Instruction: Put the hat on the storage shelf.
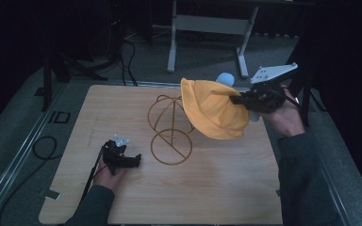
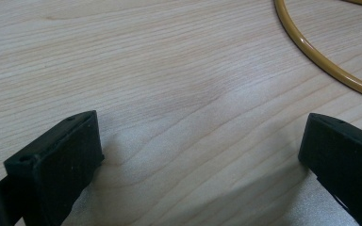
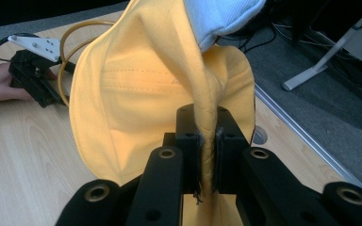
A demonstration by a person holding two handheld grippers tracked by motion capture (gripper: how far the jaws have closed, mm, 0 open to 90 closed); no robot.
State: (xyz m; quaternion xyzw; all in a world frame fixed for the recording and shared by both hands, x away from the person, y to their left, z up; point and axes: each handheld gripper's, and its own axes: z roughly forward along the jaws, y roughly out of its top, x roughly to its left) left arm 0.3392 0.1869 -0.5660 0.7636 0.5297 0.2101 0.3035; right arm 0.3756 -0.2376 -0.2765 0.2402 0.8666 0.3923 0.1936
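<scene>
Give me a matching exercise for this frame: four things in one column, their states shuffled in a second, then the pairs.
1. yellow fabric hat
2. golden wire hat stand
3. left gripper
4. right gripper

A. jaws open, low over the wooden table
B. hanging in the air, pinched by its brim
C. jaws clamped on cloth
D. standing on the table, bare

Pairs: 1-B, 2-D, 3-A, 4-C

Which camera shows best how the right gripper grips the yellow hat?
The right gripper view: the right gripper pinches a fold of the yellow hat. The high view shows the hat lifted beside the wire stand.
</scene>
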